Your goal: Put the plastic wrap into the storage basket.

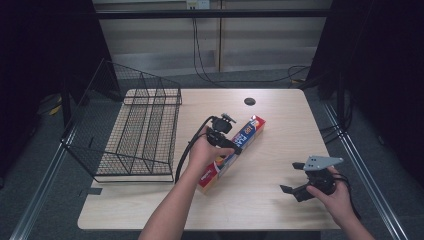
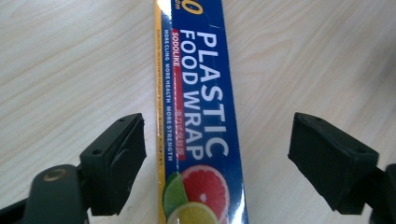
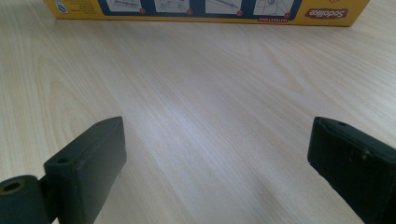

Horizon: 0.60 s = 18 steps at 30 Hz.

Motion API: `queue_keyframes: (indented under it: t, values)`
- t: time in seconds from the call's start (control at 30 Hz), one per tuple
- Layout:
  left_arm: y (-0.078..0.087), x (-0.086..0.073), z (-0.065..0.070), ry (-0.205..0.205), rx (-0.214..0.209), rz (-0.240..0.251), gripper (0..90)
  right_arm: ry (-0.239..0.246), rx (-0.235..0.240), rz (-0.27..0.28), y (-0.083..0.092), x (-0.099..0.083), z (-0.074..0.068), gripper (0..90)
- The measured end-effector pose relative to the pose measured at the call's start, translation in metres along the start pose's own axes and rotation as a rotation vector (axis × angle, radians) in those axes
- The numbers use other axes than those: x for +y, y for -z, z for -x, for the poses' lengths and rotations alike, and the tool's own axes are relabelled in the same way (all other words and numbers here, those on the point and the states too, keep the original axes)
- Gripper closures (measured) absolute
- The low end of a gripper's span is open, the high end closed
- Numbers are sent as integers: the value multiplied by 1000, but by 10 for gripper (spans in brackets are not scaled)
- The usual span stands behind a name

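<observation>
A long box of plastic wrap (image 1: 233, 151) lies flat near the middle of the wooden table (image 1: 280, 115), running diagonally from the lower left toward the upper right of the high view. Its top face is blue with white letters "PLASTIC FOOD WRAP" and a picture of citrus slices; its long side is yellow.

The left gripper (image 1: 223, 136) is over the middle of the box, held by the person's left hand (image 1: 202, 152). In the left gripper view, the box (image 2: 201, 121) runs up the centre of the frame and the left gripper (image 2: 217, 158) has its jaws wide apart, one on each side of the box, with a gap to the box on both sides. They hold nothing.

The right gripper (image 1: 295, 189) is at the lower right of the high view, well apart from the box, in the person's right hand (image 1: 337, 197). In the right gripper view, the right gripper (image 3: 217, 163) also stands wide, with bare table (image 3: 210, 116) between its jaws, and the yellow side of the box (image 3: 205, 11) lies along the top edge.

A black wire rack (image 1: 135, 130) stands on the left part of the table, near the box but not touching it.
</observation>
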<state>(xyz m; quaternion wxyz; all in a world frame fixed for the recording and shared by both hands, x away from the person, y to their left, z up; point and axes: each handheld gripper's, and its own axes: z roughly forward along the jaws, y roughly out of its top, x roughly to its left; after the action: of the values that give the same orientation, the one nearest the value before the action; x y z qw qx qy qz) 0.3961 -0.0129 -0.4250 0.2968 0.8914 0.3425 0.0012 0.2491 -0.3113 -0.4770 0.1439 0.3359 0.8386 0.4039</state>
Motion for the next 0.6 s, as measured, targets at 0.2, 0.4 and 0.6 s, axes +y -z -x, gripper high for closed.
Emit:
queue_keyframes:
  t: [0.2, 0.4, 0.6]
  values:
    - [-4, 6, 0, -3, 45, -32, 211, 0, 0, -2, 0, 0, 0, 43]
    - [-10, 8, 0, -12, 7, 1, 295, 2, 0, -4, 1, 0, 0, 44]
    - [-17, 10, -1, -12, 25, -28, 296, 2, -4, -2, 1, 0, 0, 45]
